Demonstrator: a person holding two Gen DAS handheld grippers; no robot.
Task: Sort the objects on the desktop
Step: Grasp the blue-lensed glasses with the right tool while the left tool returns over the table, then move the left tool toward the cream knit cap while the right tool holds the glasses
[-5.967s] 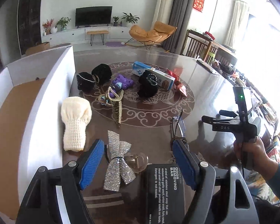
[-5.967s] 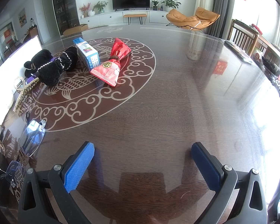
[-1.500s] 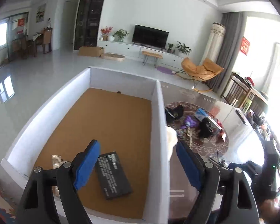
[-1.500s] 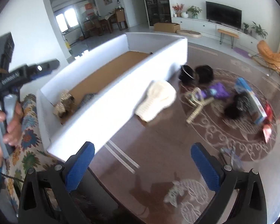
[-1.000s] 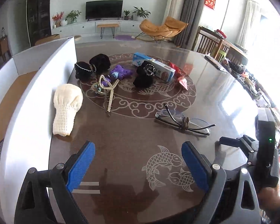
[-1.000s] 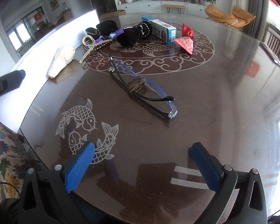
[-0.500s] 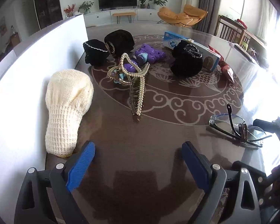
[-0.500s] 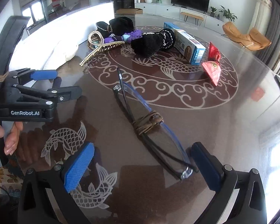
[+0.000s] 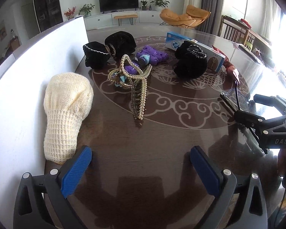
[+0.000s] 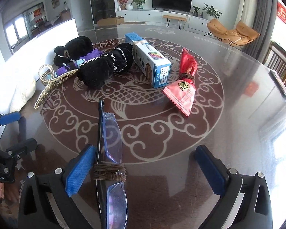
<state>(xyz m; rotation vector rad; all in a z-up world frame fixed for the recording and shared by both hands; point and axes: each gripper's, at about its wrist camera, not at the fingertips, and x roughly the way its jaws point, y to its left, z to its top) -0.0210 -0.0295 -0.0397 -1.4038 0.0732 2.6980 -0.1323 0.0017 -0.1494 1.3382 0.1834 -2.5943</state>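
My left gripper point(image 9: 141, 167) is open and empty, low over the dark table, with the cream knit hat point(image 9: 66, 112) just beyond its left finger and the pearl hair claw point(image 9: 137, 87) ahead. My right gripper point(image 10: 145, 167) is open; the folded glasses point(image 10: 109, 152), bound with brown cord, lie on the table between its fingers, close against the left pad point(image 10: 80, 169). The glasses also show in the left wrist view point(image 9: 236, 99), beside the right gripper point(image 9: 261, 122).
The white wall of the sorting box point(image 9: 28, 72) runs along the left. Black velvet hats point(image 9: 108, 51), a purple toy point(image 9: 152, 55), a blue-white carton point(image 10: 150, 61) and a red-pink sachet point(image 10: 183, 89) lie on the table's round pattern point(image 10: 162, 126).
My left gripper has come back from the box, where the black card was left, and dropped toward the hat and hair claw. My right gripper has closed in around the glasses.
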